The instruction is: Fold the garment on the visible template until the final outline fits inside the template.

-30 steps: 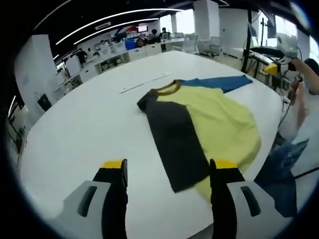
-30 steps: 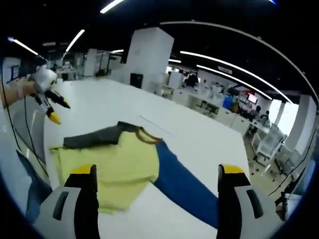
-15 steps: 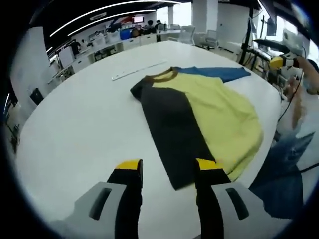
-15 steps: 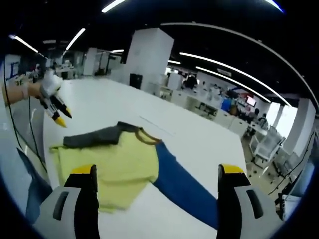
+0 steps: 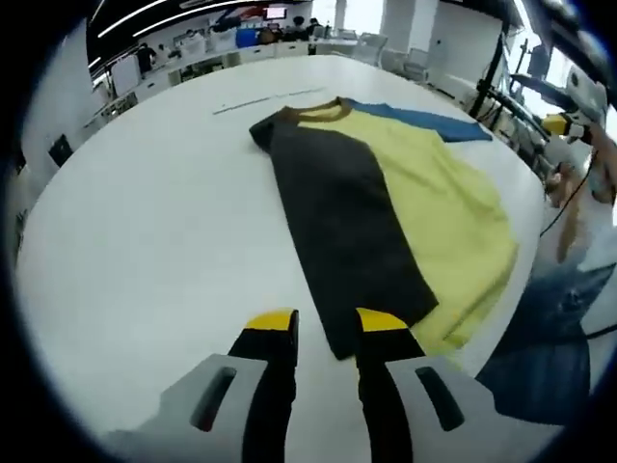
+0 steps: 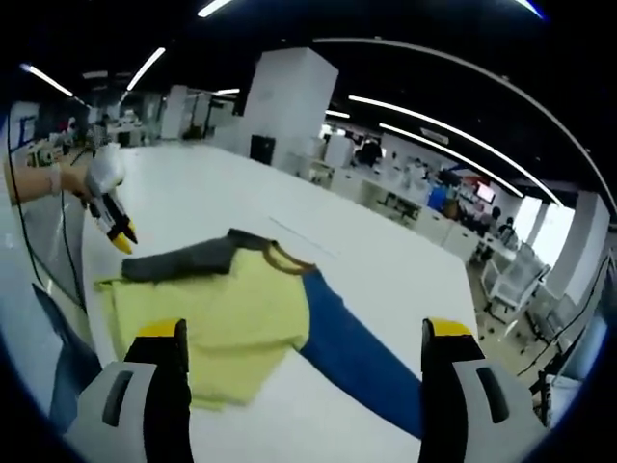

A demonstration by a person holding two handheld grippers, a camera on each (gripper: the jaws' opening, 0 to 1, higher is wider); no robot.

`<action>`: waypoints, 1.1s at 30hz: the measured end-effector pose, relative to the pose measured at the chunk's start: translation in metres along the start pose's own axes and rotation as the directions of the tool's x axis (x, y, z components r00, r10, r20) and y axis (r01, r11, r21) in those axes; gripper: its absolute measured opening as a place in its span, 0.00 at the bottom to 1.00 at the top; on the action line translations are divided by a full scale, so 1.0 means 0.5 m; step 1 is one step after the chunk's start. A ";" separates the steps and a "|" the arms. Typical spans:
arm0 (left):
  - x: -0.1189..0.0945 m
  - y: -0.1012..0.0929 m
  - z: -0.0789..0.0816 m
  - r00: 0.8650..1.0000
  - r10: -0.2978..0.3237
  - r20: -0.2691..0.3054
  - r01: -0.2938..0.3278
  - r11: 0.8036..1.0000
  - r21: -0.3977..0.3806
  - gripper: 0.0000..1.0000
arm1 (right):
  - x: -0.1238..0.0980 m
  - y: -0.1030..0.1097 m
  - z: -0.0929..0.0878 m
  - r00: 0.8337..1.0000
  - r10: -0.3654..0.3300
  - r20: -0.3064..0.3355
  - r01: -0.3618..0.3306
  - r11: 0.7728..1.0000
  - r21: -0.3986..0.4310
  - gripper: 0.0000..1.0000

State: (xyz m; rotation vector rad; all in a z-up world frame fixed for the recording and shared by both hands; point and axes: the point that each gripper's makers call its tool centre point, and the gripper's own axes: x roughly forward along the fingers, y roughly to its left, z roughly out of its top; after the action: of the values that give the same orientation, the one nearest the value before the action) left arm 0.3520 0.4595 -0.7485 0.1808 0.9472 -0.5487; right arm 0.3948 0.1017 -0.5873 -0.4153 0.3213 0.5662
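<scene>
A yellow shirt with a brown collar lies flat on the white table. Its dark grey sleeve is folded across the body, and its blue sleeve stretches out beyond it. A thin pale line marks the table past the collar. My left gripper hovers just short of the dark sleeve's end, jaws drawn close with a narrow gap and nothing in it. The right gripper view has the shirt, blue sleeve and left gripper. My right gripper stands wide open above the shirt.
The person's jeans stand against the table's near edge by the shirt's hem. A hand with the right gripper shows at the right. Office desks, chairs and a white pillar stand beyond the table.
The left gripper's jaws have narrowed from wide apart to a small gap, and it has come closer to the dark sleeve's end. The right gripper has stayed open and nearly still.
</scene>
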 end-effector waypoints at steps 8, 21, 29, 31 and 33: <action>0.015 -0.010 -0.025 1.000 -0.020 -0.021 0.019 0.999 -0.035 0.19 | -0.001 0.001 0.004 1.000 -0.008 0.001 0.008 1.000 0.019 1.00; 0.018 -0.010 -0.026 1.000 0.007 -0.028 -0.008 1.000 -0.011 0.13 | 0.008 0.000 0.008 1.000 -0.004 -0.004 0.004 1.000 0.017 1.00; 0.024 -0.008 -0.025 0.998 0.035 -0.051 -0.033 0.999 0.038 0.14 | 0.014 -0.007 0.017 1.000 -0.003 0.004 0.003 1.000 0.006 1.00; 0.025 -0.009 -0.025 0.998 0.038 -0.050 -0.036 0.999 0.036 0.12 | 0.014 -0.008 0.018 1.000 -0.004 0.005 0.004 1.000 0.006 1.00; 0.028 -0.021 -0.025 0.998 0.033 -0.051 -0.031 0.999 0.042 0.07 | 0.015 -0.007 0.018 1.000 0.001 0.005 -0.001 1.000 0.004 1.00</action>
State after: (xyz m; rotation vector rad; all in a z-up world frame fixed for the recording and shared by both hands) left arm 0.3440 0.4499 -0.7662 0.2480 0.9823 -0.5363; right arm 0.4044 0.1064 -0.5816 -0.4098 0.3177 0.5672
